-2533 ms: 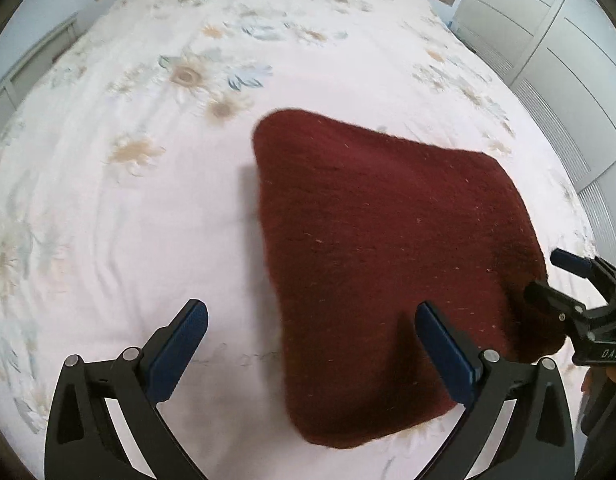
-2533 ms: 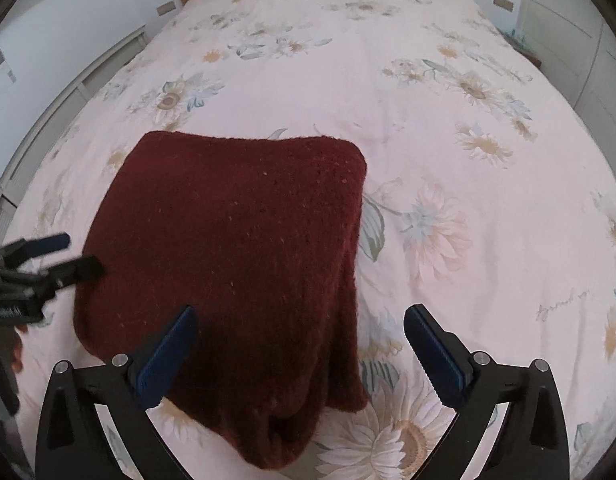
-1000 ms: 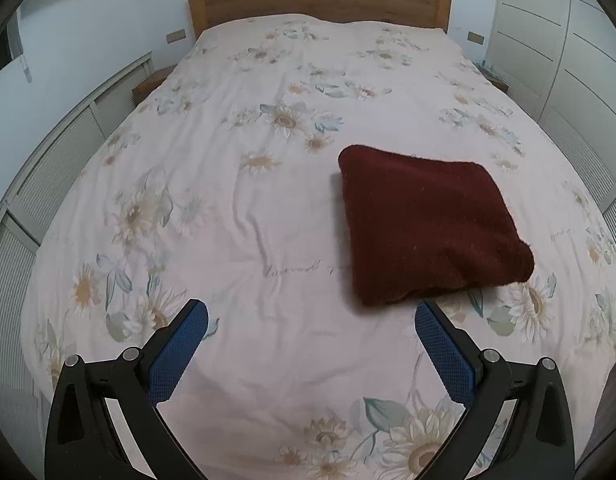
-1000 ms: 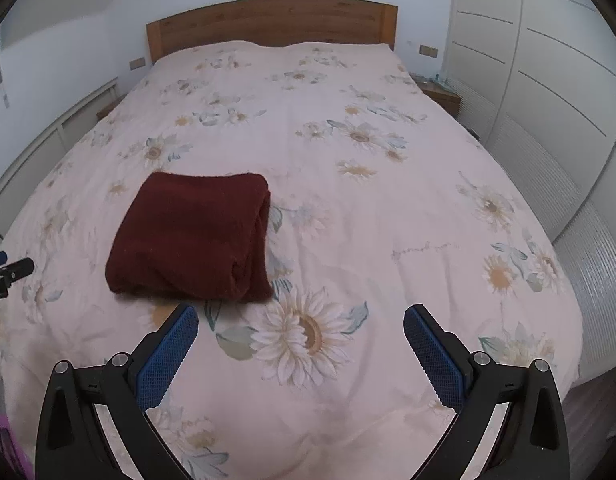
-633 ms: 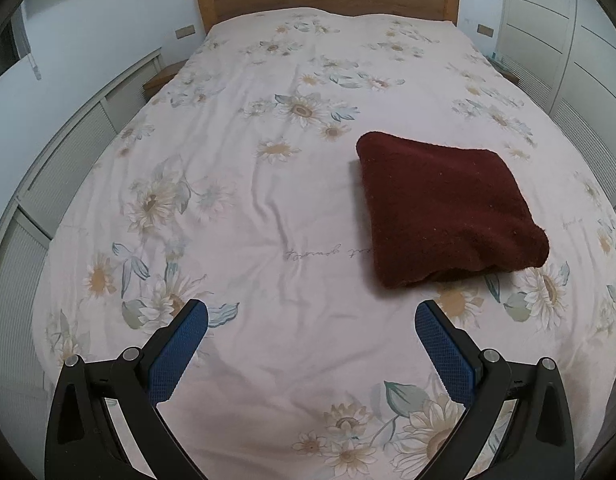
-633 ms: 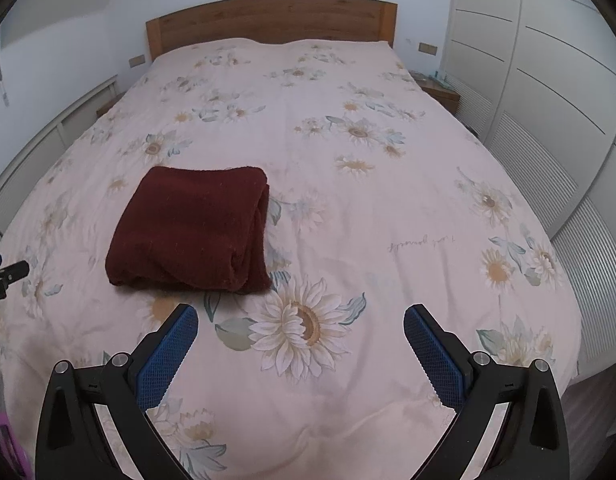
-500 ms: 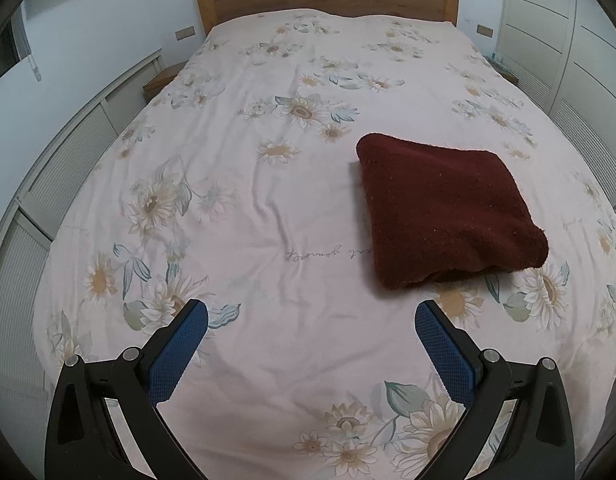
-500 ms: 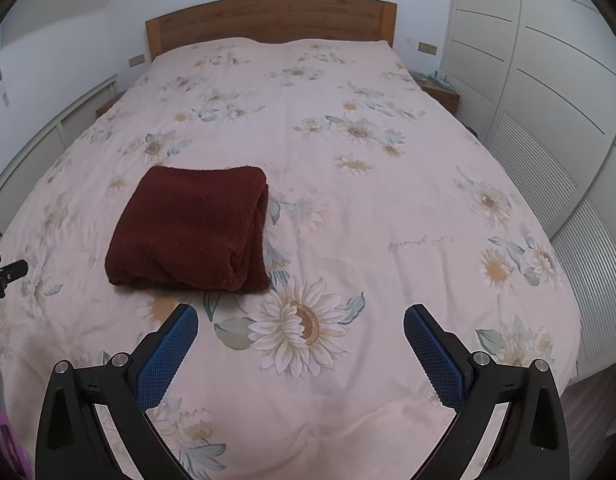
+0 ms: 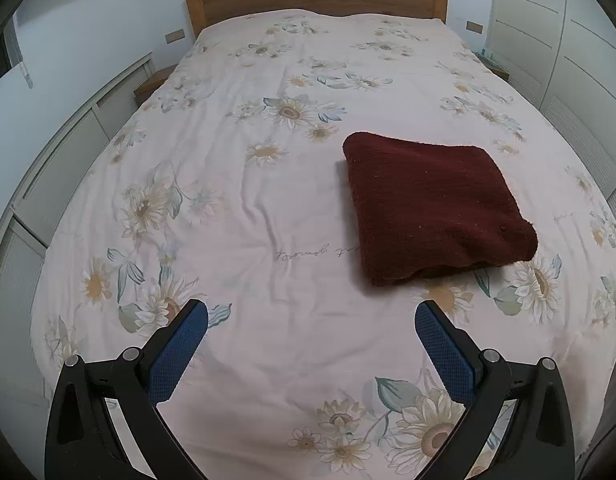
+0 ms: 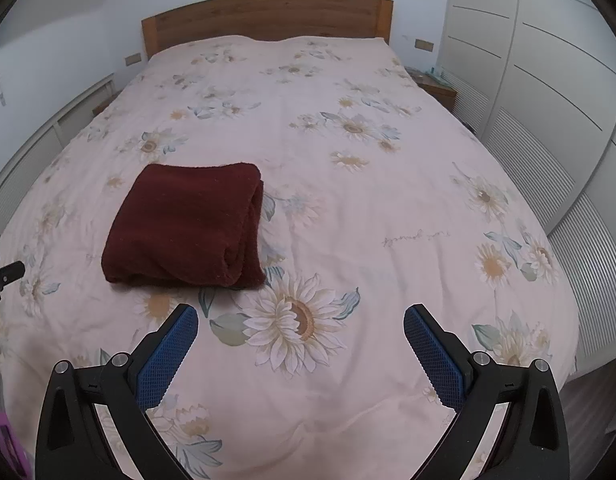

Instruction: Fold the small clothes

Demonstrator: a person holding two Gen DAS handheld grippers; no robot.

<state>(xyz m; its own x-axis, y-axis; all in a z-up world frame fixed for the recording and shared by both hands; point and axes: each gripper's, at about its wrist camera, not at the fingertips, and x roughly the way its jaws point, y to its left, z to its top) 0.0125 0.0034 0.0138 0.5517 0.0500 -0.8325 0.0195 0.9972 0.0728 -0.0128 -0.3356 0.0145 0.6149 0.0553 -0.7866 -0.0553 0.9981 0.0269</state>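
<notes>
We hold the left gripper and right gripper spread wide and empty, clear of the bed, because the maroon garment (lying at one o'clock) looks fully folded

Folded garment on bed, right of centre in your left view; headboard top centre; wardrobe right edge.
</notes>
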